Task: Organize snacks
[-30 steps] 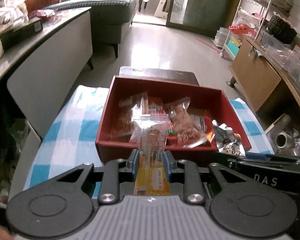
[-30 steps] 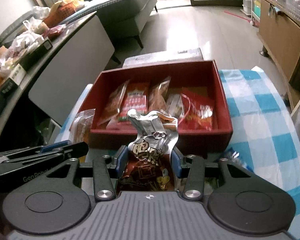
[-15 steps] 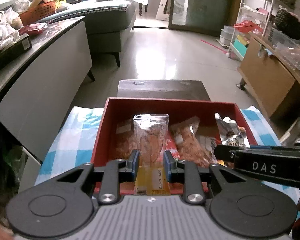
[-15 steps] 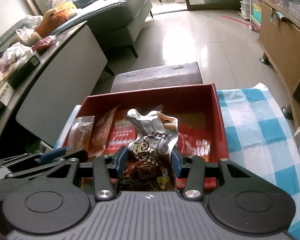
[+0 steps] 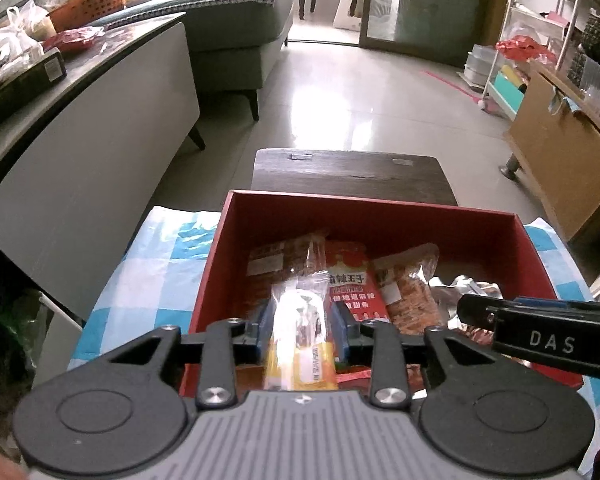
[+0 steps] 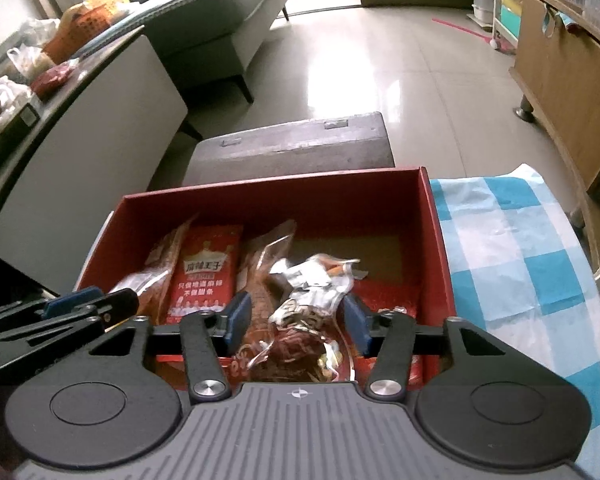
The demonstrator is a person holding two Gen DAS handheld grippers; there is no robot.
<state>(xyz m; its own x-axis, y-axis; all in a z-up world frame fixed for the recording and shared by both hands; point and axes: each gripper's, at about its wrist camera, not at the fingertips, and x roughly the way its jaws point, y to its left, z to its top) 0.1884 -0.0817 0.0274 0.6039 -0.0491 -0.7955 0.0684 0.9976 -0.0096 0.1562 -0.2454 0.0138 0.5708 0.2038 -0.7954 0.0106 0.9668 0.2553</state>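
Both claws have just been opening above the red box (image 5: 372, 216). The clear yellow packet (image 5: 300, 332) lies loose between the left gripper (image 5: 302, 326) pads; the crumpled foil packet (image 6: 308, 300) between the right gripper (image 6: 296, 320) pads. Both packets seem light, soft and slippery; their sealed edges would be gripped best.

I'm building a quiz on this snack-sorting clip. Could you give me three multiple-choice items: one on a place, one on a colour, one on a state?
1. Where is the crinkled silver packet?
A. on the floor
B. over the red box, between the right gripper's fingers
C. on the sofa

2. What colour is the checked cloth under the box?
A. blue and white
B. green
C. black

3. How do the left gripper's fingers stand around the clear-and-yellow packet?
A. clamped tight
B. parted, gaps at both sides
C. nothing between them

Answers: 1 B, box interior lies behind it. 2 A, checks show beside the box. 3 B, both pads stand off the wrapper, having just opened.
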